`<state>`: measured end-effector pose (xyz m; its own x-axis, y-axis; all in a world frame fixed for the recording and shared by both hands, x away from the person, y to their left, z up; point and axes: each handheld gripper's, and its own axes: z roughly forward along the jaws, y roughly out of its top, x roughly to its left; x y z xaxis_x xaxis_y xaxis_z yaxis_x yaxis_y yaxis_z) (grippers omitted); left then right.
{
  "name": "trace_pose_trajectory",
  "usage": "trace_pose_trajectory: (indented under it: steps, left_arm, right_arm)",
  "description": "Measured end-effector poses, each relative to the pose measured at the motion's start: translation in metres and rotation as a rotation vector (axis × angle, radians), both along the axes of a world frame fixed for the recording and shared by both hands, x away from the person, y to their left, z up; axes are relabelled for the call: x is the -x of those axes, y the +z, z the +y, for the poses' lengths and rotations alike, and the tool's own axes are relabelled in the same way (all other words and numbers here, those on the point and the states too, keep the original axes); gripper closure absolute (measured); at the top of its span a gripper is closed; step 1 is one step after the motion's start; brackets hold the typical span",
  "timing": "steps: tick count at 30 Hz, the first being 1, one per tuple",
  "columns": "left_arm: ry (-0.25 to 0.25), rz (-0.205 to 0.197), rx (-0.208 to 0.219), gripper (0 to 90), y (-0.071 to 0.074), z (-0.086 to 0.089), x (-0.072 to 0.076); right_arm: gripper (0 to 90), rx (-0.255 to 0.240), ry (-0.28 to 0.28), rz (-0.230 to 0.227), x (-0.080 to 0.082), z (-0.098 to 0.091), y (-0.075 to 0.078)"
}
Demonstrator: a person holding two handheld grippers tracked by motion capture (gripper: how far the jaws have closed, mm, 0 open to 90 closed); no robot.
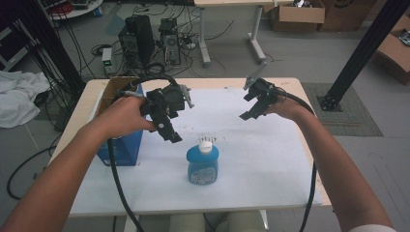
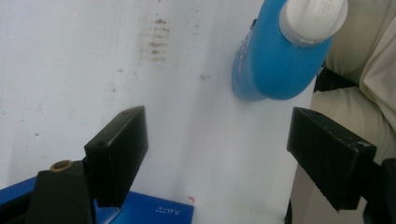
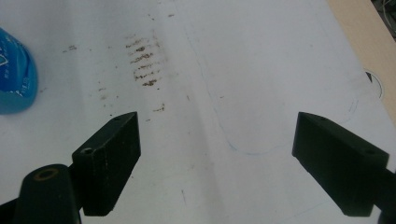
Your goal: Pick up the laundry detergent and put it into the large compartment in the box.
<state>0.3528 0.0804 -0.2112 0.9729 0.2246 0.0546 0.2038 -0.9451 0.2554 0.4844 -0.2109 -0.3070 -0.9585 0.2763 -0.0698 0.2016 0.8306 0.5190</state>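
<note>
A blue bottle with a white cap stands upright on the white sheet near the table's front edge. My left gripper hovers just left of and beyond it, jaws angled down toward the sheet. In the left gripper view its jaws stand wide apart with bare sheet between them, and the bottle lies ahead to the right. My right gripper hangs over the sheet's far right part. It is open and empty, with the bottle at the left edge of its view.
A blue box with an open cardboard top stands at the table's left edge, close under my left hand. Brown smudges mark the sheet's middle. Computer towers, cables and cardboard boxes lie on the floor beyond.
</note>
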Motion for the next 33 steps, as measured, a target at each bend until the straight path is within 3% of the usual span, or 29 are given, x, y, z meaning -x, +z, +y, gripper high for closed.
trace_pose_trajectory:
  steps: [7, 12, 33]
  left_arm:
    - [0.029, -0.02, 0.021, 18.5, 0.008, -0.001, 0.0]
    - [0.018, -0.022, 0.041, 18.1, 0.012, -0.007, 0.004]
    - [-0.051, -0.024, 0.051, 17.9, 0.019, -0.036, 0.02]
  right_arm:
    - [15.2, -0.003, -0.006, -0.003, 0.001, -0.001, 0.002]
    - [15.2, -0.011, -0.002, -0.002, 0.002, -0.001, 0.003]
    - [15.2, -0.024, 0.006, -0.012, 0.006, 0.0, 0.007]
